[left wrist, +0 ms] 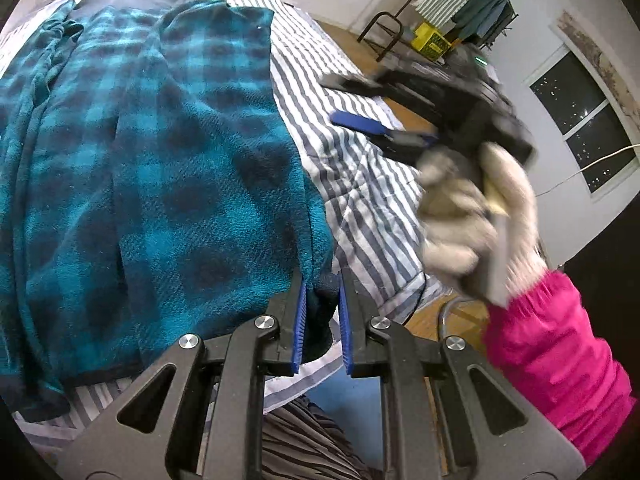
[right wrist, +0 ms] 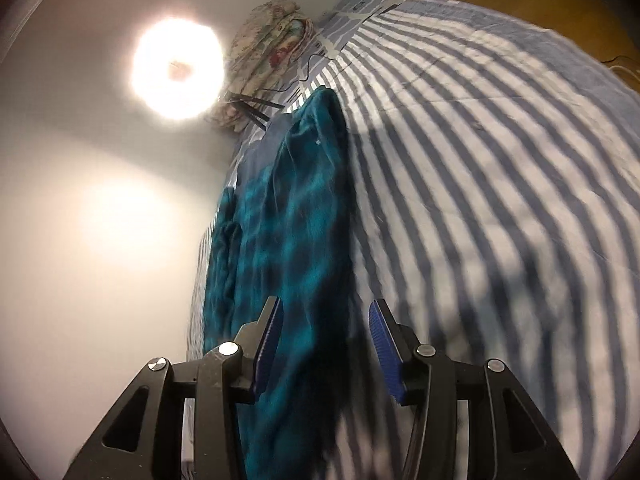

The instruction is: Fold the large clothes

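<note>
A teal and dark checked fleece garment (left wrist: pixel 152 152) lies spread over the left part of a bed covered by a grey-and-white striped quilt (left wrist: pixel 360 184), running from the near edge toward the far end. At its near right corner the left gripper (left wrist: pixel 323 300) stands with its blue pads (left wrist: pixel 301 320) narrow, pinching the garment's dark-edged corner between them. To the right, over the striped quilt and well apart from the garment's edge, a gloved hand (left wrist: pixel 472 216) with a bright pink sleeve (left wrist: pixel 560 352) carries the right gripper (left wrist: pixel 348 100), blurred, its fingers spread.

In the right wrist view the right gripper (right wrist: pixel 326 332) is about half open, with the garment (right wrist: pixel 288 216) seen between and beyond its pads (right wrist: pixel 386 344); they do not press on the cloth. At far left a round lamp (right wrist: pixel 178 68) glares beside a floral bundle (right wrist: pixel 268 52).
</note>
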Demonstrator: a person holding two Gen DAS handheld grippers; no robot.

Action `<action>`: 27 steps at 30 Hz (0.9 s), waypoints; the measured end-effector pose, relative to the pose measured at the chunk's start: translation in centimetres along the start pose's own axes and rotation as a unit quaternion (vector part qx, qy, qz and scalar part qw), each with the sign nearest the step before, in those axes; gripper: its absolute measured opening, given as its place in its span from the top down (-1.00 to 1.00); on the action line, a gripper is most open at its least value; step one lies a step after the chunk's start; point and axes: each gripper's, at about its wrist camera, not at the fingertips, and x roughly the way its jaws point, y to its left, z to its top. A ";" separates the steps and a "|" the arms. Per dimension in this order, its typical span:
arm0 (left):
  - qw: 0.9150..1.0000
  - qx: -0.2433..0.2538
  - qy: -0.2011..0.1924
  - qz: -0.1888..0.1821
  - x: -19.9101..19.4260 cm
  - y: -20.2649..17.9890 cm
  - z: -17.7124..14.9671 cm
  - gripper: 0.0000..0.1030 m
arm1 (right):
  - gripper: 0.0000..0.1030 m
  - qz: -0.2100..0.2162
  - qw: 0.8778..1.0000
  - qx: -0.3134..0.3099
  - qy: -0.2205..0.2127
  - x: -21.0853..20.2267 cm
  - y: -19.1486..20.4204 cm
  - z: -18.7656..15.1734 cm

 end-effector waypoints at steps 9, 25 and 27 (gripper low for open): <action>0.999 -0.025 -0.008 -0.040 -1.4 2.2 0.0 0.75 | -0.15 -0.078 0.997 0.002 0.020 7.3 1.5 6.1; 0.993 -0.070 -0.018 -0.090 -2.5 6.2 -0.3 0.76 | 0.86 -0.170 0.978 -0.116 0.044 13.0 10.0 7.0; 0.992 -0.084 -0.020 -0.094 -2.8 7.1 -0.5 0.76 | 0.86 -0.212 0.961 -0.174 0.047 13.5 12.8 6.0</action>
